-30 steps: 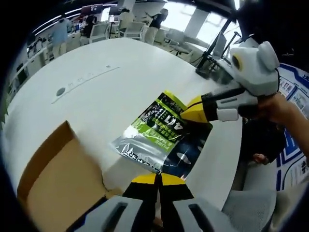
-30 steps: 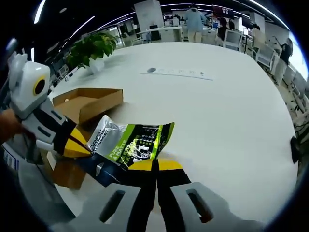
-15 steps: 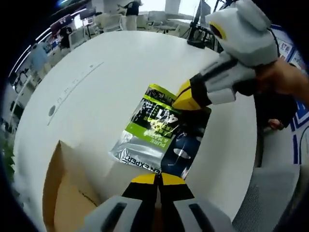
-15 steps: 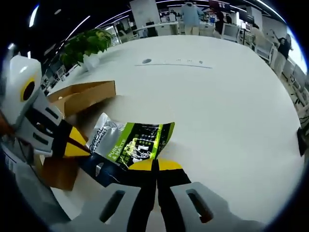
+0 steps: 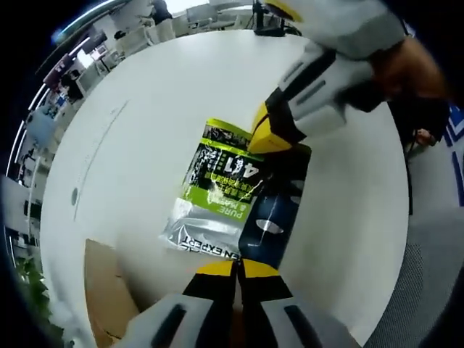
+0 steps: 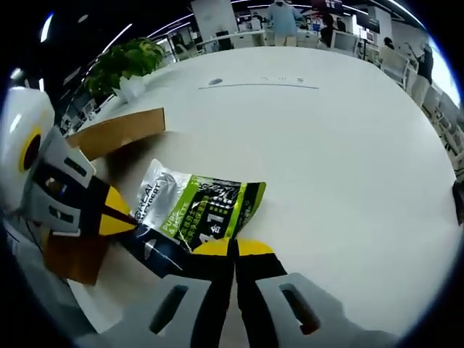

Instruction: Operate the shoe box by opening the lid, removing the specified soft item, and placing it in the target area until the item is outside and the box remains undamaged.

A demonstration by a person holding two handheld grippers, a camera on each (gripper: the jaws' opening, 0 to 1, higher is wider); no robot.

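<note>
Above a white table (image 5: 145,145), mid-frame in the left gripper view: one green, silver and dark pouch (image 5: 235,199), held up flat. Long axis up and down that frame, green end at the top, silver end at the bottom. Left gripper (image 5: 236,270) pressed together on the bottom edge, right gripper (image 5: 267,138) pinching the top right corner. In the right gripper view, pouch (image 6: 199,217) stretched from left to center between left gripper (image 6: 116,215) and right gripper (image 6: 235,250). One brown box (image 6: 116,130) at left, open; inside cannot be seen. One plant (image 6: 123,64) at upper left.
</note>
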